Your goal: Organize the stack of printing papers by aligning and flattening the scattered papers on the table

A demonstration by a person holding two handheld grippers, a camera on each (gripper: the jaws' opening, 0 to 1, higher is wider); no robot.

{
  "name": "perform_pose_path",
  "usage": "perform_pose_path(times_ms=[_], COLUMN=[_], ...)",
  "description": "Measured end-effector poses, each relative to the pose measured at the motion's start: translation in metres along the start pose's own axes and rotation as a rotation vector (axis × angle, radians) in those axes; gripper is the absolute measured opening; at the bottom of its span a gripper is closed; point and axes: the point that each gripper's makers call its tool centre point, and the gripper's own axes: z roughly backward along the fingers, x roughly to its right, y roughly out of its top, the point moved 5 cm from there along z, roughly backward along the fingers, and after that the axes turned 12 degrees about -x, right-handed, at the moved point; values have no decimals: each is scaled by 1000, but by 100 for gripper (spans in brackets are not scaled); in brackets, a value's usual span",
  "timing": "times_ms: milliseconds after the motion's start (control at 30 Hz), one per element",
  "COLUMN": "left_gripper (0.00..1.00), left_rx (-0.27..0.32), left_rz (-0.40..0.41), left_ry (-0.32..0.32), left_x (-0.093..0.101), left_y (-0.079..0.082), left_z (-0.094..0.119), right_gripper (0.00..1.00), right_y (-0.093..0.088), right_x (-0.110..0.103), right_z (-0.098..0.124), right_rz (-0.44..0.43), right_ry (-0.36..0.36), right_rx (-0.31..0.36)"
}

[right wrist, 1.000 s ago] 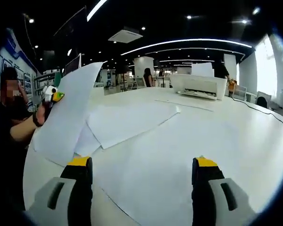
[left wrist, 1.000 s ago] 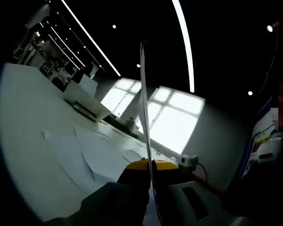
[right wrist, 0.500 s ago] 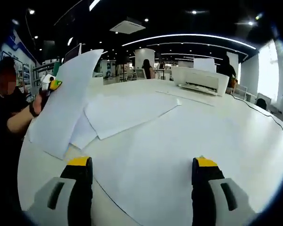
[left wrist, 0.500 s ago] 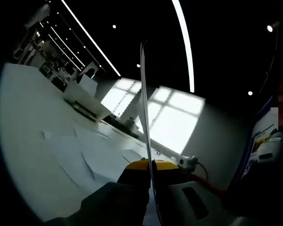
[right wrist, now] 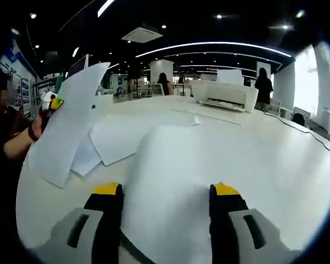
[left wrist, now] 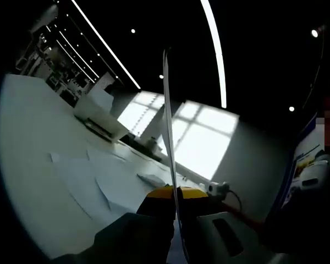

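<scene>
Papers [right wrist: 137,140] lie scattered, overlapping, white, across white table [right wrist: 286,159] at centre of right gripper view. Near sheet [right wrist: 170,181] bulges up between right gripper [right wrist: 168,192] jaws, set narrowly apart; grip on it unclear. Printer [right wrist: 223,94] upper right.

Left gripper view: left gripper [left wrist: 174,193] pinches upright sheet [left wrist: 168,126] edge-on at frame centre; more papers [left wrist: 93,176] lower left.

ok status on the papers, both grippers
Left gripper shut on a lifted sheet. Right gripper open, a sheet bowing up between its jaws. Loose sheets unaligned on table.
</scene>
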Motion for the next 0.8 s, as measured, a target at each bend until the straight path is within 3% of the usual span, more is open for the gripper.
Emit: perform_pose_path(times_ms=[200, 433, 500, 600, 800], left_gripper=[6, 6, 6, 6, 6], left_rx=[1, 0, 0, 1, 0], left_rz=[2, 2, 2, 4, 3], left_ry=[-1, -2, -2, -3, -3], left_x=[-1, 0, 1, 0, 1], left_y=[0, 0, 0, 0, 0], left_z=[0, 0, -1, 0, -1], right_gripper=[37, 27, 24, 24, 20], right_y=[1, 0, 0, 2, 3], right_x=[16, 27, 32, 31, 43], right_z=[1, 3, 3, 7, 7], right_rz=[-31, -44, -60, -175, -265], right_ry=[-31, -25, -7, 75, 142], right_rx=[4, -2, 4, 15, 13])
